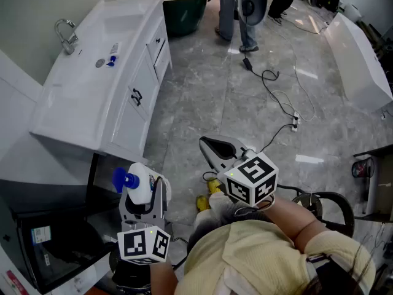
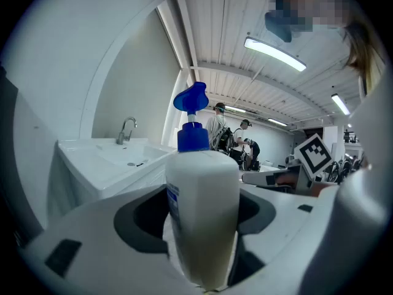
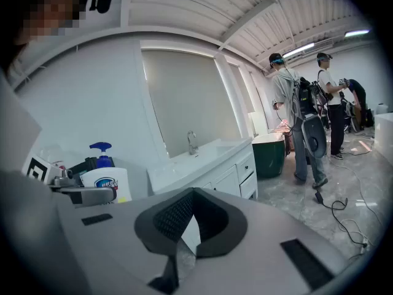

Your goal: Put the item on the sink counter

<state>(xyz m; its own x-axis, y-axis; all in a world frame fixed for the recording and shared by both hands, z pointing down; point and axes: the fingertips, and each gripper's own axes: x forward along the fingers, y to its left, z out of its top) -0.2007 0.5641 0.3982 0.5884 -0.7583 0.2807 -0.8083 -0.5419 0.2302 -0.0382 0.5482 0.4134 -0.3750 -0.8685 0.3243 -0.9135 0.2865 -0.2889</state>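
White pump bottle [image 1: 140, 186], in your head view, hangs short of the sink counter [image 1: 73, 103], nothing set down yet. Left gripper view: your left gripper [image 2: 202, 251] has its jaws spread wide, clamped on the bottle's body, with the counter ahead. Right gripper view: your right gripper [image 3: 184, 226] is closed and empty. Placing it remains.

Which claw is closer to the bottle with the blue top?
Left. The left gripper is shut on the bottle, which stands upright between its jaws. The right gripper is empty and apart from it, off to the bottle's right.
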